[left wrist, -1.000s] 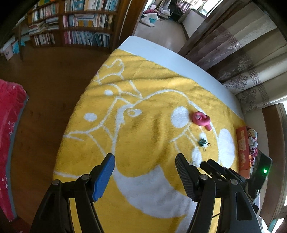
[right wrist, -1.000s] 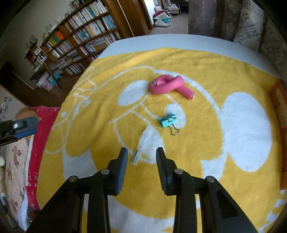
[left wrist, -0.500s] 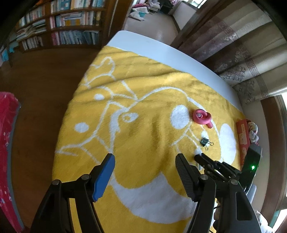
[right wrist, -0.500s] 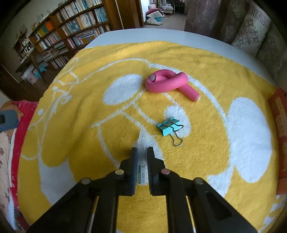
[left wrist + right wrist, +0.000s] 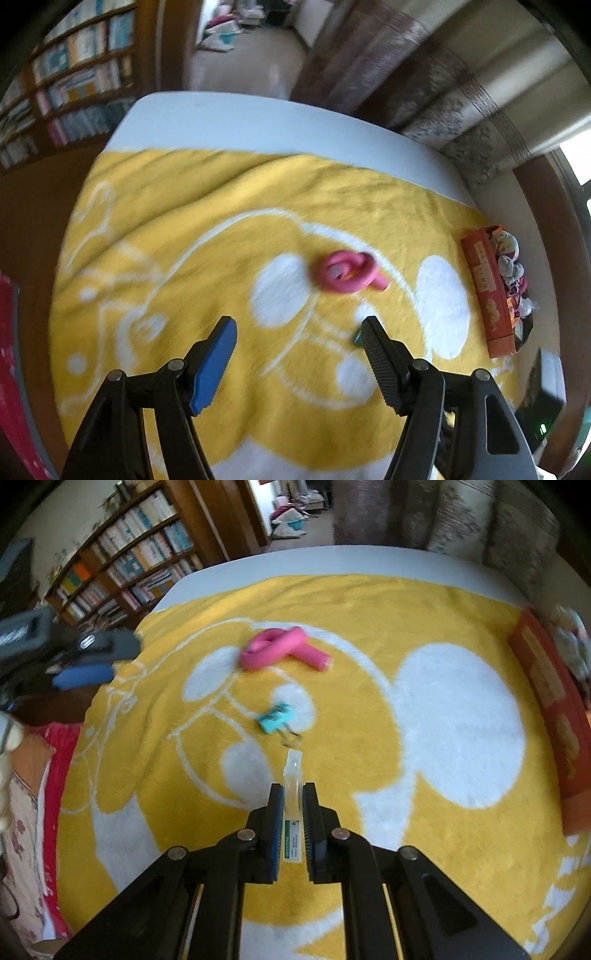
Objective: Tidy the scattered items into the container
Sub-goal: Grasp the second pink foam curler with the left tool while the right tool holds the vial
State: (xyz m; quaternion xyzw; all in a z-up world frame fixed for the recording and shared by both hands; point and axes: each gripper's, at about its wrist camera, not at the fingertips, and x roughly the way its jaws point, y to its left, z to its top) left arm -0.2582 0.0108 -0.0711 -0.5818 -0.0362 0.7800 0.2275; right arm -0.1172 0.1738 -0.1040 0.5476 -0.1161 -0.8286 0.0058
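Right gripper has just clamped shut on the clear vial, lower centre of its view; a second ago its jaws were apart around it on the yellow blanket. Left gripper is released, holding nothing, and has swung toward the pink roller, mid-frame. Teal clip lies loose just above the vial. Orange box sits at right edge. 1 item grabbed, 2 left; vial probably goes to the box next.
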